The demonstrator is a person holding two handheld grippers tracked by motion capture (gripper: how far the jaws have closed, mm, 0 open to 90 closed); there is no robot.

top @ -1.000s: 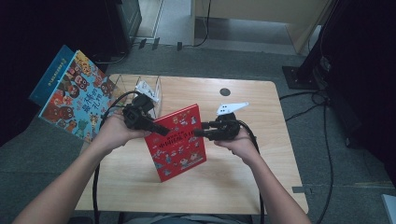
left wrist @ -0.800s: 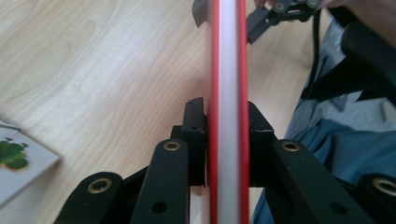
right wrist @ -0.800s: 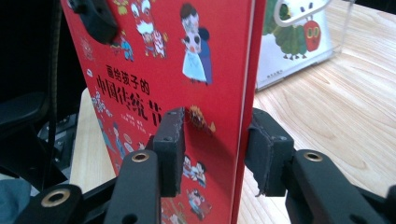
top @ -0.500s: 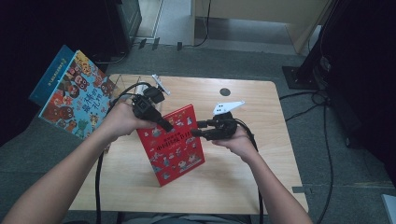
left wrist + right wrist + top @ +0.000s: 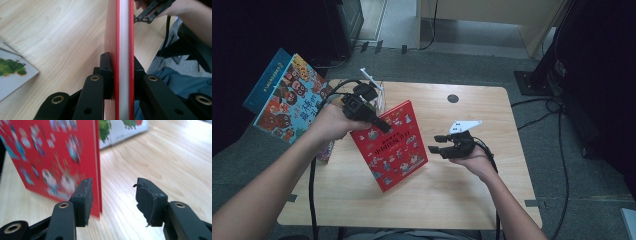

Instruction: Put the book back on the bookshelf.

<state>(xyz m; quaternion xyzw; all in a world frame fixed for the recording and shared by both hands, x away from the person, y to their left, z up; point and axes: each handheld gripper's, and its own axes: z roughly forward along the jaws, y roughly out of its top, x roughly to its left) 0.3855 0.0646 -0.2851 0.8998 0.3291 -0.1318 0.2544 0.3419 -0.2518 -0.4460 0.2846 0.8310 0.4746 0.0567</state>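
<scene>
The left gripper clamps the red book by its top edge, tilted above the wooden table, the right gripper gaping just right of it, 2 picture books well left.

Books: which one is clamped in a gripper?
The red book, shut in the left gripper; the colourful book hangs off the table's left edge, untouched.

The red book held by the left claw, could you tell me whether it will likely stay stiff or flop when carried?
The red book probably stays stiff: its covers look straight in the left claw. Held at one edge and tilted, it may pivot or slip.
</scene>
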